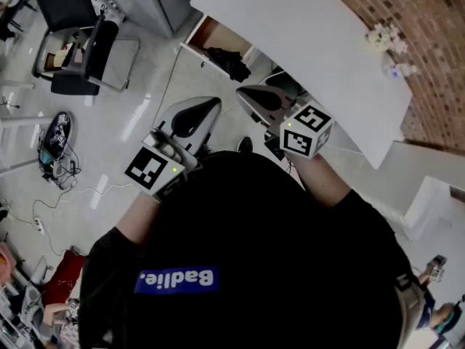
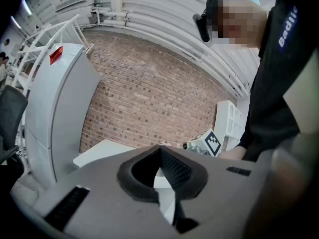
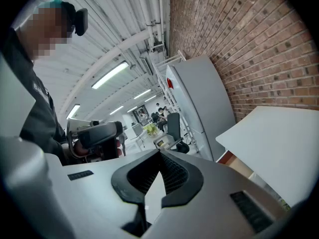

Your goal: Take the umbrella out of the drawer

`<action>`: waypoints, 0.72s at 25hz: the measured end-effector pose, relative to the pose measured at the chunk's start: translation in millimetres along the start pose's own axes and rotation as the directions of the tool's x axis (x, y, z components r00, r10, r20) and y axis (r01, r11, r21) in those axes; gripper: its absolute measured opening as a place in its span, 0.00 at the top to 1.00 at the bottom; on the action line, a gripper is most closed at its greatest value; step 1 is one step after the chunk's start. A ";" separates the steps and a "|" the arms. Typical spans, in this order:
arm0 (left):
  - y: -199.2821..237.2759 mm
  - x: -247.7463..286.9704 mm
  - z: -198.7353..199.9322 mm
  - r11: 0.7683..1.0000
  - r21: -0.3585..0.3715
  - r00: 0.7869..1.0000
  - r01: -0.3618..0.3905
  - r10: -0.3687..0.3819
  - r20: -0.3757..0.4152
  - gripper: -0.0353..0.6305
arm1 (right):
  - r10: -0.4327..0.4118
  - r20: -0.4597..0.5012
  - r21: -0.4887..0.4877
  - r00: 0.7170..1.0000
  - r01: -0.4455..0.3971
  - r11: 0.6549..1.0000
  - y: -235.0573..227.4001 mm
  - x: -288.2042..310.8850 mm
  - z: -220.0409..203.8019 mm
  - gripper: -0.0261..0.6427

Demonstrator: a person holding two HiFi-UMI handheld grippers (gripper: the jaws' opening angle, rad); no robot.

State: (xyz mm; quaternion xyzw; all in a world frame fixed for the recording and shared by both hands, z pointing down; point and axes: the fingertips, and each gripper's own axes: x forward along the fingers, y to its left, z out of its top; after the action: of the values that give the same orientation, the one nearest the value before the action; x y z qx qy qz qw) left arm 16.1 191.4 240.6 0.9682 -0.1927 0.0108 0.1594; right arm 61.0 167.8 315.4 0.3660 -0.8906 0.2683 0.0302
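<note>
The white desk's (image 1: 312,42) drawer (image 1: 207,35) stands pulled open at the top of the head view. A dark bundle, seemingly the umbrella (image 1: 231,62), lies in it. Both grippers are held in front of my chest, short of the drawer. The left gripper (image 1: 213,106) has its jaws together, empty, and in its own view the left gripper (image 2: 159,147) points level at the brick wall. The right gripper (image 1: 242,93) is also shut and empty; in its own view the right gripper (image 3: 159,153) points past the desk's edge (image 3: 279,148), beside the drawer's brown inside (image 3: 232,158).
A black office chair (image 1: 80,42) stands on the floor at upper left, with cables and a power strip (image 1: 54,140) below it. A tall grey cabinet (image 2: 55,108) stands left of the desk. The brick wall (image 1: 429,42) runs behind the desk. A white shelf unit (image 1: 436,202) is at right.
</note>
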 end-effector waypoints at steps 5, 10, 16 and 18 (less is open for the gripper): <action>8.1 0.7 0.9 1.000 -0.007 1.000 0.001 -0.001 -0.004 0.95 | -0.012 -0.006 -0.004 1.000 0.012 1.000 -5.1 7.3 1.0 0.92; 13.5 3.5 -0.7 1.000 -0.009 1.000 0.007 -0.007 -0.004 0.95 | -0.022 -0.012 -0.002 1.000 0.022 1.000 -11.6 11.0 -0.9 0.92; 21.2 2.9 2.0 1.000 -0.017 1.000 0.020 -0.020 -0.006 0.95 | -0.039 -0.013 -0.003 0.999 0.039 0.999 -13.9 16.8 3.4 0.92; 24.1 1.8 2.7 1.000 -0.018 1.000 0.026 -0.026 -0.006 0.95 | -0.041 -0.015 -0.002 0.999 0.041 0.999 -13.6 20.2 3.2 0.92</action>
State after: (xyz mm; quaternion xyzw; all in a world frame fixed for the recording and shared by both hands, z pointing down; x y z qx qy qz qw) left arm 8.6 168.8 245.5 0.9691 -0.1800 0.0098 0.1685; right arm 55.7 145.4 323.9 0.3822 -0.8828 0.2695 0.0430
